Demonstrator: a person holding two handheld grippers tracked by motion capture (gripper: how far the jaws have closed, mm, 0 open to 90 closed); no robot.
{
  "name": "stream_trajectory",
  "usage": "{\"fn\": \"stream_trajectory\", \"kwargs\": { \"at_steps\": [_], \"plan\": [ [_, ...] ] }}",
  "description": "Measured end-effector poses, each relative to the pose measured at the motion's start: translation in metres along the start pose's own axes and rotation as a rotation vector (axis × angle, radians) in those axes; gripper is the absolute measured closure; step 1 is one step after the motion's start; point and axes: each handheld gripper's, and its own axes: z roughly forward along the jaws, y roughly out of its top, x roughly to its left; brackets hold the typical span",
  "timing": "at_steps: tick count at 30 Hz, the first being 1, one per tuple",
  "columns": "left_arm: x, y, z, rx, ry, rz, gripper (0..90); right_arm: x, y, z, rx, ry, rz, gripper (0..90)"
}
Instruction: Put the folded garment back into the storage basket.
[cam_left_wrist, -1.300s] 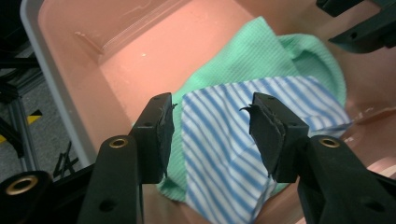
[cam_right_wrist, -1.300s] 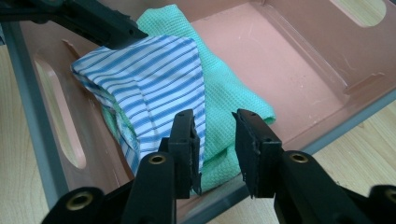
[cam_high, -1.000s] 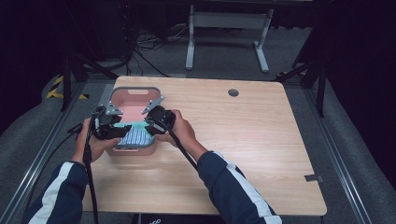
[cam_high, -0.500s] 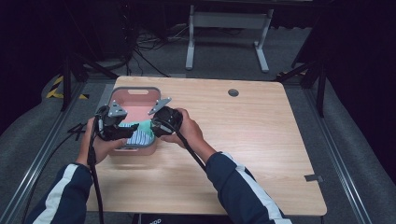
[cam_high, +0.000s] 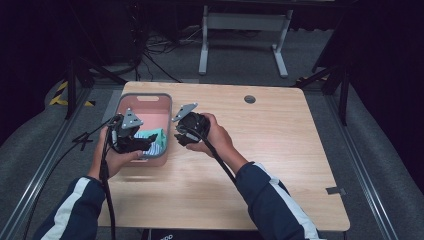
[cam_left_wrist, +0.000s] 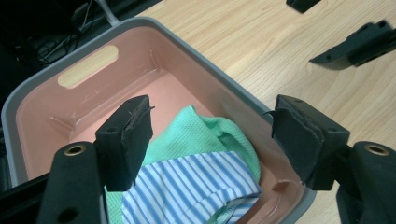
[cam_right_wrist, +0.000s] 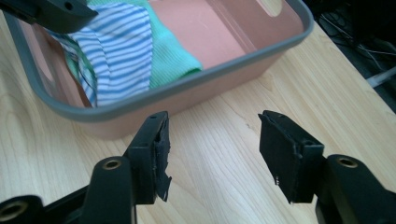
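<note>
Tabletop (cam_high: 280, 165): pale wood grain, rectangular, with a round dark grommet (cam_high: 249, 99) near its far edge.

Basket (cam_high: 166, 107): pink plastic tub with a grey rim and a slot handle in its far wall, standing at the left side of the tabletop. In the left gripper view its rim (cam_left_wrist: 243, 95) runs between the two jaws.

Cloth bundle (cam_high: 152, 140): a mint-green knit piece with a blue-and-white striped piece lying over it, resting inside the basket at its near end. In the left gripper view the striped cloth (cam_left_wrist: 191, 182) lies below the green cloth (cam_left_wrist: 201, 130); in the right gripper view the stripes (cam_right_wrist: 119, 51) sit beside the green (cam_right_wrist: 170, 56), both within the rim.

Left hand-held gripper (cam_high: 142, 144): held in the person's left hand over the near end of the basket, above the cloth bundle. Its jaws stand spread and have just been opening; nothing is pinched between them, the cloth lying loose beneath.

Right hand-held gripper (cam_high: 181, 137): held in the person's right hand just outside the basket's right wall, over bare tabletop. Its jaws also stand spread, having just been opening, with only wood showing between them (cam_right_wrist: 212, 154).

Sleeves (cam_high: 272, 200): dark blue, with a white stripe showing on the left one.
</note>
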Motion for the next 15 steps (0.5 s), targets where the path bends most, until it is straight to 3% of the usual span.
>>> {"fn": "stream_trajectory", "kwargs": {
  "at_steps": [7, 15],
  "plan": [
    [-0.015, 0.005, -0.003, -0.011, -0.004, 0.051, 26.6, -0.006, -0.014, -0.017, 0.008, -0.020, -0.012, 41.6],
    [-0.037, 0.011, -0.003, -0.031, -0.050, 0.093, 25.9, -0.011, -0.034, -0.037, 0.015, -0.035, -0.010, 40.7]
  ]
}}
